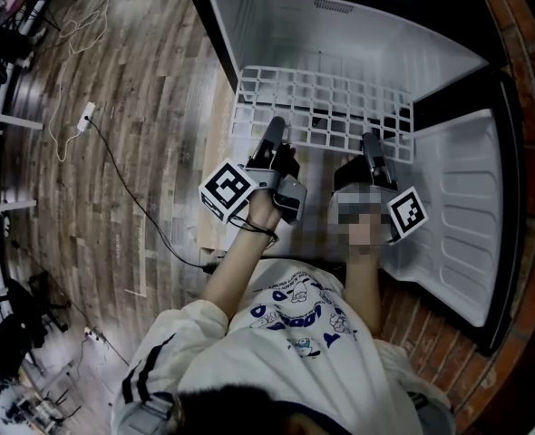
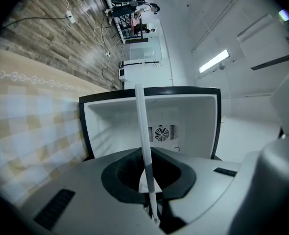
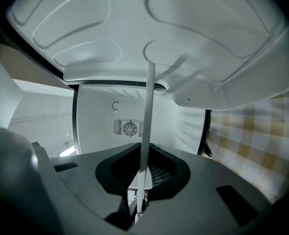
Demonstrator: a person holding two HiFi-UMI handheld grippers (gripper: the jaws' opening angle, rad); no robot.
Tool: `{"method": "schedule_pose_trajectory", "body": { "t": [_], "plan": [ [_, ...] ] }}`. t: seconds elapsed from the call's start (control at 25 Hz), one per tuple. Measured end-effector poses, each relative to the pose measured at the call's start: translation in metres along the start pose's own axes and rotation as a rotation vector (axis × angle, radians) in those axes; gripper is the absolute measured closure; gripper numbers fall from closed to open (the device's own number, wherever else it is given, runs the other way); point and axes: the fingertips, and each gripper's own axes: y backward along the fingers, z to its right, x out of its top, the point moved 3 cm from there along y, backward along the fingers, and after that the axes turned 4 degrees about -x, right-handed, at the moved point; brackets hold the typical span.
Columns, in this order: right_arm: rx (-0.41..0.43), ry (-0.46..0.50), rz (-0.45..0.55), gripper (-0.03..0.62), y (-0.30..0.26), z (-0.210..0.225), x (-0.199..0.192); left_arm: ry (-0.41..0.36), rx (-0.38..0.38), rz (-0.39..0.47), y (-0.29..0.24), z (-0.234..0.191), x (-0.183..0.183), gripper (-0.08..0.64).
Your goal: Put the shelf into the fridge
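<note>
As left tongs point(image 1: 274, 127) and right tongs point(image 1: 369, 140) each clamp the shelf point(image 1: 326, 107) near edge, keep it level and feed it squarely into the fridge point(image 1: 277, 25).

Even, cool indoor light; heavy fisheye bend in every view.

In the head view the white fridge point(image 1: 340, 34) ahead of both grippers is the brightest area, evenly lit and free of glare, while the floor point(image 1: 131, 107) left of the left gripper point(image 1: 274, 127) is dimmer and greyer. A ceiling light strip point(image 2: 214, 61) up and right of that gripper is slightly blown out. Above the right gripper point(image 1: 369, 139), the fridge door point(image 3: 159, 28) carries soft shadows. The shelf point(image 3: 145, 131) edge blurs close to each gripper's lens. Corners fall to black and straight lines bow.
</note>
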Motion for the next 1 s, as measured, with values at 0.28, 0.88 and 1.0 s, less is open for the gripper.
{"method": "schedule_pose_trajectory", "body": {
  "t": [0.28,0.88,1.0],
  "plan": [
    [-0.002,-0.004,-0.003,0.543,-0.0006,-0.0008,-0.0006,-0.006,0.018,0.001,0.0019,-0.0005,0.0011,0.522],
    [0.003,-0.034,-0.011,0.543,-0.0031,0.0026,-0.0009,-0.011,0.027,0.014,0.0016,-0.0035,0.0014,0.522],
    [0.003,-0.003,-0.015,0.541,-0.0041,0.0035,-0.0008,-0.011,0.029,0.018,0.0019,-0.0049,0.0018,0.522]
  ]
}}
